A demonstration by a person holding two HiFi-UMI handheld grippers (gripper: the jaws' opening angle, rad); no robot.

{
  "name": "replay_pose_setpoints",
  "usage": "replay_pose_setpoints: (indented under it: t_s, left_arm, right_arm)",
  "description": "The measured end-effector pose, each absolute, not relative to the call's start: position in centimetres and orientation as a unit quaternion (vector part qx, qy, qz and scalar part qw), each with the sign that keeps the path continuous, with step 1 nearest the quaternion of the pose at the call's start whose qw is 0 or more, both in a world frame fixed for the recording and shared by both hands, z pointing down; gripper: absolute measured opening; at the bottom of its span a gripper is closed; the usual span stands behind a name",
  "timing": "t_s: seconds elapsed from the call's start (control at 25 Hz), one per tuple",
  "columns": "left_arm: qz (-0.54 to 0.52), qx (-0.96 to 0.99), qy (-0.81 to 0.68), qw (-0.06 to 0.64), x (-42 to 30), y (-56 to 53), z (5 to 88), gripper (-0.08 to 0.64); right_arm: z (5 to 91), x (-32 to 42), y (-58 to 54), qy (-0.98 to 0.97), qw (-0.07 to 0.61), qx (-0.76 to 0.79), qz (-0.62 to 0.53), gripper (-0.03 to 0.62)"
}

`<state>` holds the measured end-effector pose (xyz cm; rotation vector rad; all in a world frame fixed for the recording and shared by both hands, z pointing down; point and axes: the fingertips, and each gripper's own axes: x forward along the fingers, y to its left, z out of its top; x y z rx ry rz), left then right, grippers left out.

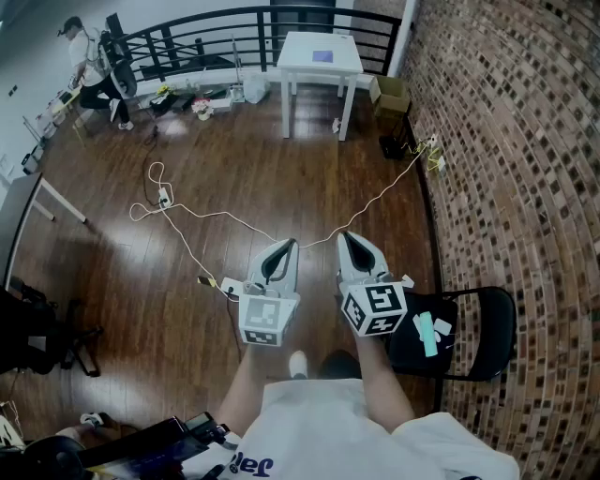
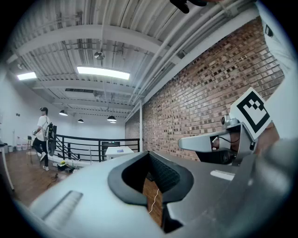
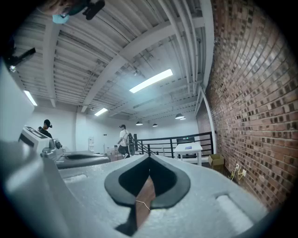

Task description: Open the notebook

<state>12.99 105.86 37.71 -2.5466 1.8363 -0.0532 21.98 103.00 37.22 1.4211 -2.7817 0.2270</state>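
Both closed, empty, left gripper (image 1: 289, 244), right gripper (image 1: 345, 236)

White table (image 1: 320, 56) at 12 o'clock by black railing (image 1: 216, 23); black folding chair (image 1: 469, 328) at 4 o'clock; brick wall (image 1: 506, 141) at 3 o'clock; white cable (image 1: 211, 214) snaking across wood floor (image 1: 112, 272).

I stand on a dark wooden floor (image 1: 216, 169). A white cable (image 1: 202, 214) snakes across it, near a power strip (image 1: 164, 197). At the far end, by the railing, stands a white table (image 1: 302, 49) with a notebook (image 1: 322, 56) flat on top. A cardboard box (image 1: 389, 92) sits just beside it. Close on my right, a black chair (image 1: 448, 358) carries a teal object (image 1: 427, 335).
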Motion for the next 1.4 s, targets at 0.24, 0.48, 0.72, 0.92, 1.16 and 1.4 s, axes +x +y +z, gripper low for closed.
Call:
replay_pose_setpoints:
  t_s: [0.24, 0.48, 0.72, 0.92, 1.16, 1.4]
  left_arm:
    - [-0.011, -0.798, 0.602, -0.017, 11.5, 97.7, 39.7, 0.014]
    - [-0.021, -0.799, 0.601, -0.026, 13.0, 85.0, 39.8, 0.014]
    - [-0.014, -0.811, 0.585, -0.012, 15.8, 71.3, 37.4, 0.014]
    - [-0.022, -0.804, 0.594, -0.023, 16.2, 64.3, 38.1, 0.014]
    - [-0.019, -0.799, 0.599, -0.042, 14.5, 56.1, 40.0, 0.014]
    - [-0.003, -0.799, 0.598, -0.055, 10.9, 45.0, 41.5, 0.014]
  right_arm:
    - [38.7, 22.3, 94.2, -0.887, 0.002, 0.455, 0.076, -0.012]
    - [38.2, 23.7, 81.2, -0.888, -0.010, 0.454, 0.072, -0.012]
    - [36.0, 26.4, 69.0, -0.886, -0.033, 0.455, 0.080, -0.012]
    - [38.5, 28.5, 61.1, -0.875, -0.013, 0.471, 0.112, -0.011]
    - [41.2, 26.2, 53.7, -0.882, 0.013, 0.456, 0.120, -0.012]
    - [42.3, 21.7, 42.9, -0.887, 0.038, 0.445, 0.117, -0.012]
